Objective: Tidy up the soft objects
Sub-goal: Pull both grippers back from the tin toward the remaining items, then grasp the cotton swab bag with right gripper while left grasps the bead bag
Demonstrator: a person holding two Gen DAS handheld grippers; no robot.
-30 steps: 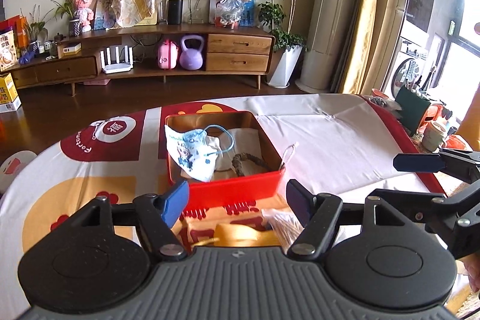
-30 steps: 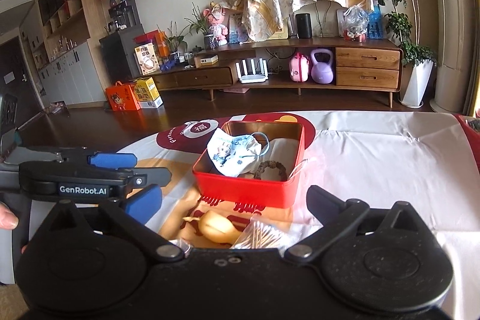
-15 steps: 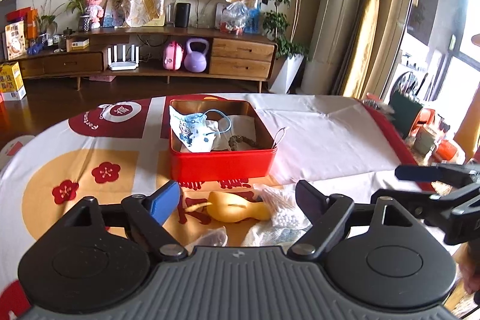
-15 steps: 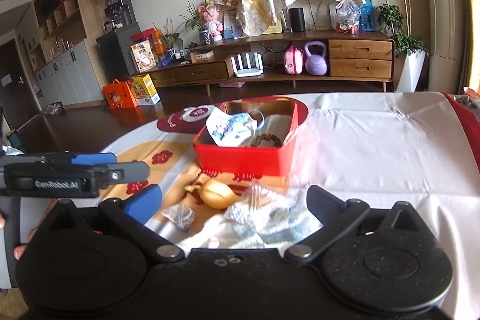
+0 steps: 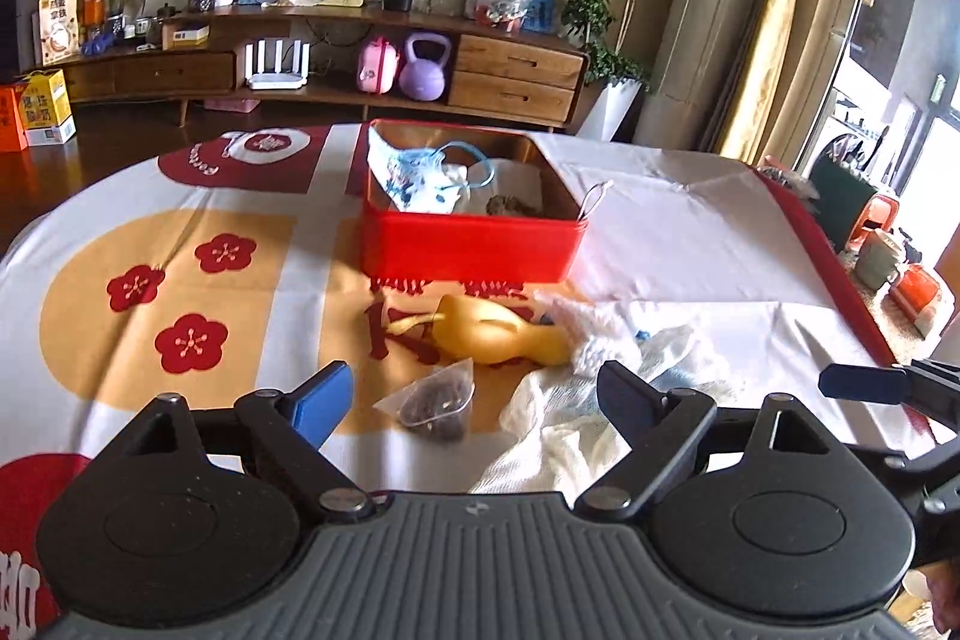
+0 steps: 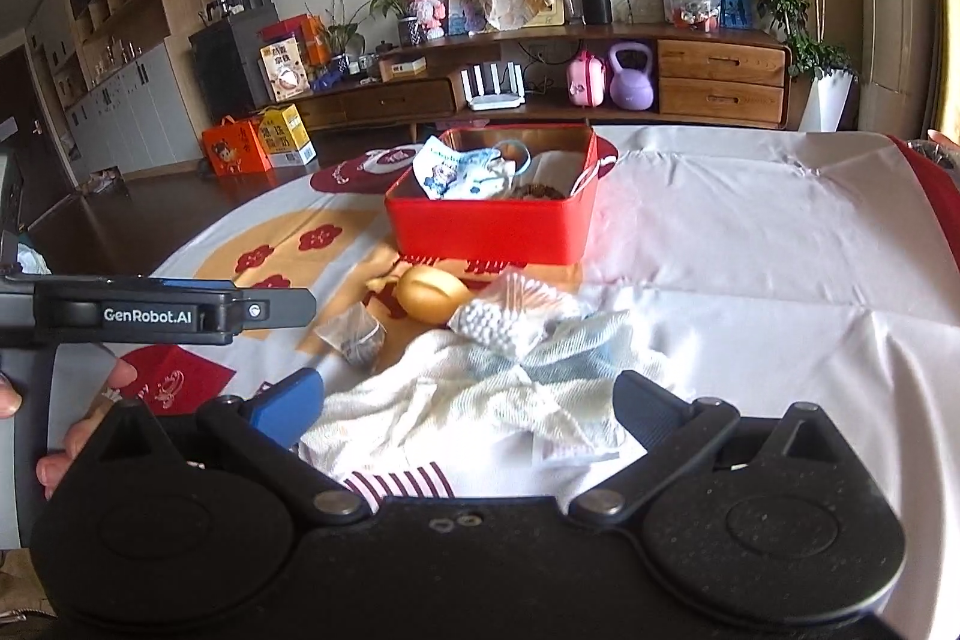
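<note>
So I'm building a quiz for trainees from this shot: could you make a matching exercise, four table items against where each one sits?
Items:
1 face mask
2 yellow rubber chicken
3 clear pouch of dark bits
4 white towel

Places:
A between the left tongs
B inside the red tin
C between the right tongs
D just in front of the tin

Pairs: 1-B, 2-D, 3-A, 4-C

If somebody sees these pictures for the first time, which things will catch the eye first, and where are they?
The red box stands out first, in the middle of the table, with a blue-printed face mask lying inside it. In front of it, nearer the cameras, lie a yellow rubber toy, a bag of white beads and a crumpled white towel.
</note>
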